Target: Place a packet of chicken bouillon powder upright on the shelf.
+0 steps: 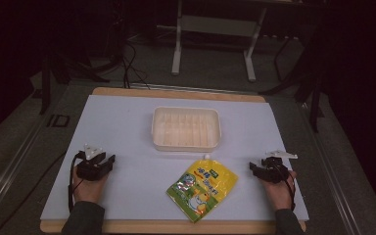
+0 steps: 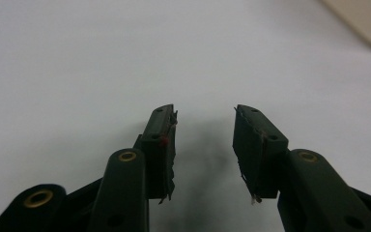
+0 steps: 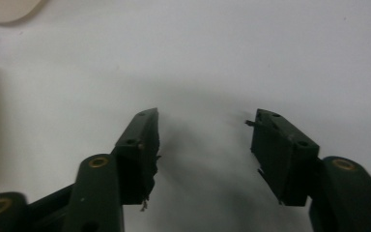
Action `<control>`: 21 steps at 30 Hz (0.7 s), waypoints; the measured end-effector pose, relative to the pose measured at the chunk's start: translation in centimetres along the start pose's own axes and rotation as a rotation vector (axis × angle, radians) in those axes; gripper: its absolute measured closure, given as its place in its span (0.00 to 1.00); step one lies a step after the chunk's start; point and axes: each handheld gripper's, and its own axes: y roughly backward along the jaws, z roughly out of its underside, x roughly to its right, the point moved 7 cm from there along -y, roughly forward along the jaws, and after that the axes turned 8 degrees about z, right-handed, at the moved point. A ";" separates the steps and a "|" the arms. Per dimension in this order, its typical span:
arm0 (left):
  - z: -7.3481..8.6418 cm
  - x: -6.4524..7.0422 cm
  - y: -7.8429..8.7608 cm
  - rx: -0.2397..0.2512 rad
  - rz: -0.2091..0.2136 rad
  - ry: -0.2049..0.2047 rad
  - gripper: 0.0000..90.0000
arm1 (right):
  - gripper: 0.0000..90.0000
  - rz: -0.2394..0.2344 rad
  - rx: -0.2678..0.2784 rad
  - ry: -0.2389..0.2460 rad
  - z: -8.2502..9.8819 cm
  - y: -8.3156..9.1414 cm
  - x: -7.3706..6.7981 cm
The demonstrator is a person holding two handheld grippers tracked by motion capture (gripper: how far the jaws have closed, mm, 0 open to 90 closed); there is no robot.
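The yellow pouch [image 1: 202,188] lies flat near the worktop's [image 1: 127,117] near edge, about midway between the two hand-held grippers and apart from both. Beyond it, toward the far edge, sits a pale plastic tray [image 1: 186,128]. The left hand-held gripper [image 1: 99,164] and the right hand-held gripper [image 1: 262,169] rest near the side edges, jaws spread, grasping nothing.

The pouch's [image 1: 202,188] print is too small to read (perhaps a cartoon figure), its edge blurred in the right gripper view.
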 end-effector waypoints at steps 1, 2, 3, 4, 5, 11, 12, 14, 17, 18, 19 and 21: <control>0.1 0.1 0.0 -0.003 0.001 -0.004 0.66 | 0.49 -0.007 -0.001 0.001 0.1 0.2 0.1; 0.1 0.2 0.0 -0.007 0.002 -0.010 0.66 | 0.49 -0.041 -0.003 -0.005 0.2 0.8 0.0; 0.2 0.3 0.1 -0.008 -0.006 -0.012 0.65 | 0.49 -0.054 -0.001 -0.008 0.1 1.1 -0.1; 0.2 0.3 0.1 -0.008 -0.006 -0.012 0.64 | 0.49 -0.054 -0.001 -0.008 0.1 1.1 -0.1; 0.4 0.4 0.3 -0.021 0.007 0.014 0.64 | 0.49 -0.066 0.003 -0.009 0.0 1.5 -0.1; 0.5 0.7 1.2 0.008 0.004 -0.005 0.62 | 0.43 -0.219 0.024 -0.037 -0.6 3.4 -1.7; 0.5 0.6 1.2 0.007 0.001 -0.002 0.62 | 0.42 -0.243 0.023 -0.037 -0.7 3.6 -2.1; 0.6 0.3 1.0 -0.001 -0.007 -0.003 0.62 | 0.40 -0.269 0.024 -0.019 -0.9 4.0 -2.8; 0.6 0.1 1.0 0.003 -0.007 0.006 0.61 | 0.38 -0.315 0.021 -0.002 -1.1 4.5 -3.8; 0.5 0.1 1.0 0.010 -0.008 0.009 0.61 | 0.37 -0.323 0.020 0.002 -1.1 4.6 -4.1; 0.5 0.0 1.0 0.015 -0.009 0.012 0.61 | 0.37 -0.339 0.019 0.006 -1.1 4.7 -4.5; 0.5 0.0 1.0 0.014 -0.015 0.011 0.61 | 0.35 -0.375 0.006 0.008 -1.1 4.9 -5.3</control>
